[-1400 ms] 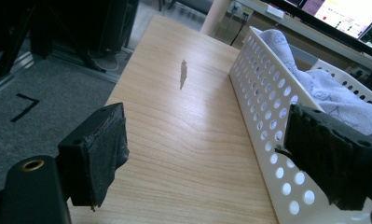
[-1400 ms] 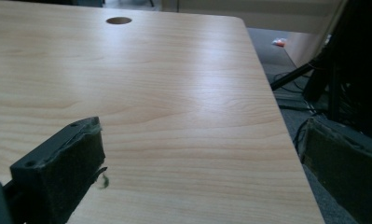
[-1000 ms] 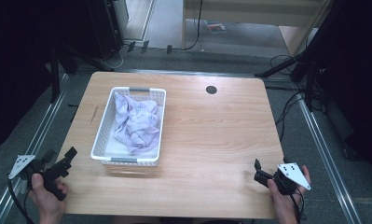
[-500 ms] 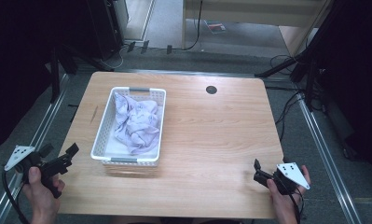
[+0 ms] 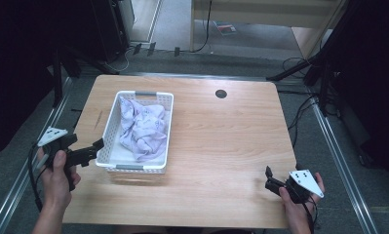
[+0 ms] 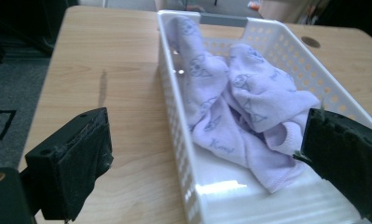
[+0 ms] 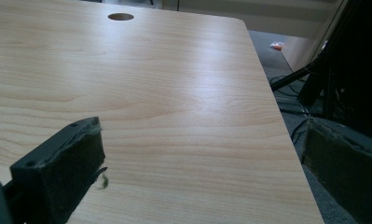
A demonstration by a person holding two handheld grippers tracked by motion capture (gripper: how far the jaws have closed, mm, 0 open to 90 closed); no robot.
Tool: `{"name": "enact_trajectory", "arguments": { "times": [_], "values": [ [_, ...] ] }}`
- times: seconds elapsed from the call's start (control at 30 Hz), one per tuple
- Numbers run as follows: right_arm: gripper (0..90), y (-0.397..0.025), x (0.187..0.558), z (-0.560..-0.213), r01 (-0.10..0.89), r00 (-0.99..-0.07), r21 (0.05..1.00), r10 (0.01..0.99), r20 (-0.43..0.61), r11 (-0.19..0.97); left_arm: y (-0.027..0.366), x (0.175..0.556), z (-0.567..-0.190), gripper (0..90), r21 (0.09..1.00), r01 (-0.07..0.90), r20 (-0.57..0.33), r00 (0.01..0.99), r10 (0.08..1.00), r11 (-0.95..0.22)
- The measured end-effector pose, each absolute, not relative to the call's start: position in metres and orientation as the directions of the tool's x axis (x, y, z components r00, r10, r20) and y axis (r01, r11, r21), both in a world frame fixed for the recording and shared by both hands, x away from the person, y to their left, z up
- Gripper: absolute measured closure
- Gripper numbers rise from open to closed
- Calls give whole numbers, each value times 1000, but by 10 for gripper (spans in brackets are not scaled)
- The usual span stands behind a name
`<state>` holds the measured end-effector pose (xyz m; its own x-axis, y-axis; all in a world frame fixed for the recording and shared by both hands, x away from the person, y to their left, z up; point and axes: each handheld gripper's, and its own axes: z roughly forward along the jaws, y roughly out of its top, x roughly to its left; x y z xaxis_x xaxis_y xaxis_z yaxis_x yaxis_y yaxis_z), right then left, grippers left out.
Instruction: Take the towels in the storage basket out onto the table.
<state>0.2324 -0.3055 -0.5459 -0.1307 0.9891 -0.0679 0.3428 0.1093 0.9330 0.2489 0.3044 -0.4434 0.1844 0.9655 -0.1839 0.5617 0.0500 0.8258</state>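
Here, the left gripper [image 5: 97, 145] hovered with jaws spread wide beside the near left corner of the white basket [image 5: 115, 116], where the crumpled lilac cloth [image 5: 142, 127] lay just ahead; the right gripper [image 5: 268, 176], also agape, rested well apart on the tabletop [image 5: 221, 136].

High view overhead, facing forward-down; left gripper view close, sharing basket [image 5: 113, 126] [image 6: 174, 116].

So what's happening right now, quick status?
Left hand-held gripper open at the white plastic basket, its jaws either side of the near left wall. Crumpled lilac printed cloth inside, untouched. Right hand-held gripper open, over bare wooden table.
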Motion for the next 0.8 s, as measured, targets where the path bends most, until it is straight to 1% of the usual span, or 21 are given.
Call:
{"name": "enact_trajectory", "arguments": {
  "times": [0.13,0.2,0.3,0.5,0.67,0.7,0.8],
  "values": [
    [0,-305,233,-546,342,-134,933,988,-72,115,282,274,-435,21,785,620,-147,219,965,-21],
    [0,-305,233,-546,342,-135,933,988,-75,117,276,283,-434,0,770,637,-152,246,957,-41],
    [0,-305,233,-546,342,-135,932,988,-74,117,269,292,-434,0,754,654,-153,262,953,-59],
    [0,-305,233,-546,342,-140,932,987,-76,120,251,320,-439,0,686,719,-161,300,940,-112],
    [0,-305,232,-546,343,-143,932,987,-76,121,242,336,-443,0,651,747,-168,317,934,-136],
    [0,-305,232,-546,342,-143,932,987,-79,124,239,344,-447,0,634,762,-181,312,933,-132],
    [0,-305,232,-546,342,-146,931,986,-78,124,236,352,-452,0,613,779,-196,311,930,-131]
  ]
}}
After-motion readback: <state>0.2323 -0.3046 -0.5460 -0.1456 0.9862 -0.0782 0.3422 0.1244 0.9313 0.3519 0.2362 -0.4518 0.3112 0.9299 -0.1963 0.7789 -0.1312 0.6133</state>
